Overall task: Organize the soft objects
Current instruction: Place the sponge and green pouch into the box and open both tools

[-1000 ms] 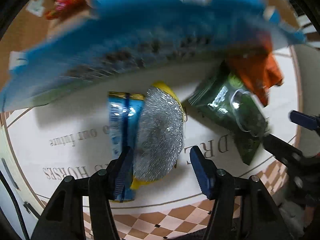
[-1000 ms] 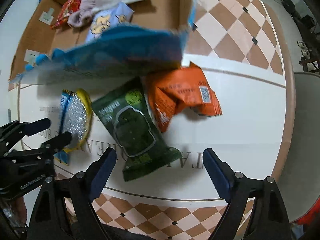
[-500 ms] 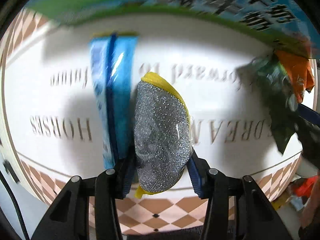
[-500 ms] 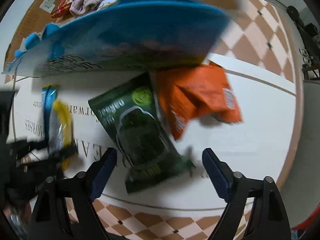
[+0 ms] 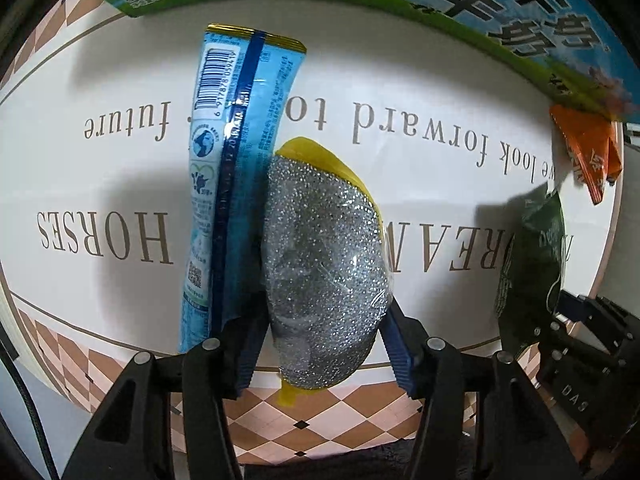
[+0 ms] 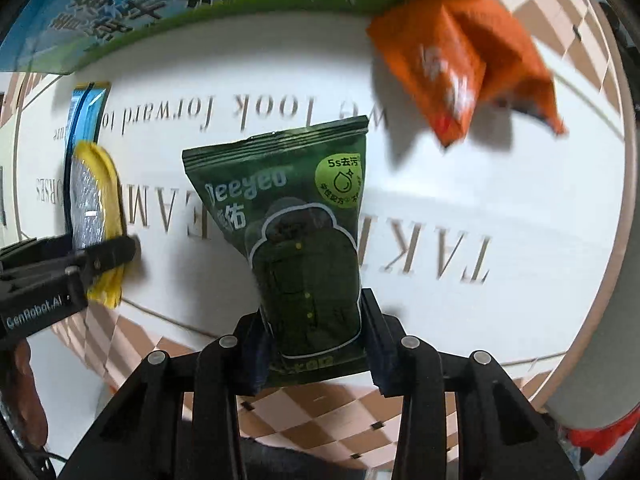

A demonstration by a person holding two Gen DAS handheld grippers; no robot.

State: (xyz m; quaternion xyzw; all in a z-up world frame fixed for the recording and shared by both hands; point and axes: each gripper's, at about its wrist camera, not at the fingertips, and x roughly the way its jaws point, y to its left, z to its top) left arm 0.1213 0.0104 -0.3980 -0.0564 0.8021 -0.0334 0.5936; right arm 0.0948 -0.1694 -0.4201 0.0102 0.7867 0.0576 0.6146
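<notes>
My left gripper (image 5: 322, 344) is shut on a silver glitter sponge with a yellow edge (image 5: 324, 268), which lies on the white table (image 5: 420, 184). A long blue packet (image 5: 236, 160) lies against its left side. My right gripper (image 6: 314, 348) is shut on the bottom end of a dark green wipes packet (image 6: 296, 216). The sponge (image 6: 94, 208) and the left gripper's fingers (image 6: 108, 254) show at the left of the right wrist view. An orange packet (image 6: 460, 60) lies beyond the green one.
A blue and green printed carton wall (image 5: 440, 0) runs along the far side of the table and also shows in the right wrist view (image 6: 140, 8). The table's checkered border (image 6: 320, 404) runs under both grippers. The green packet (image 5: 532, 264) shows at the right of the left wrist view.
Both grippers moved forward and down to the table. The left one closed on the glitter sponge. The right one closed on the green packet, having been wide open.
</notes>
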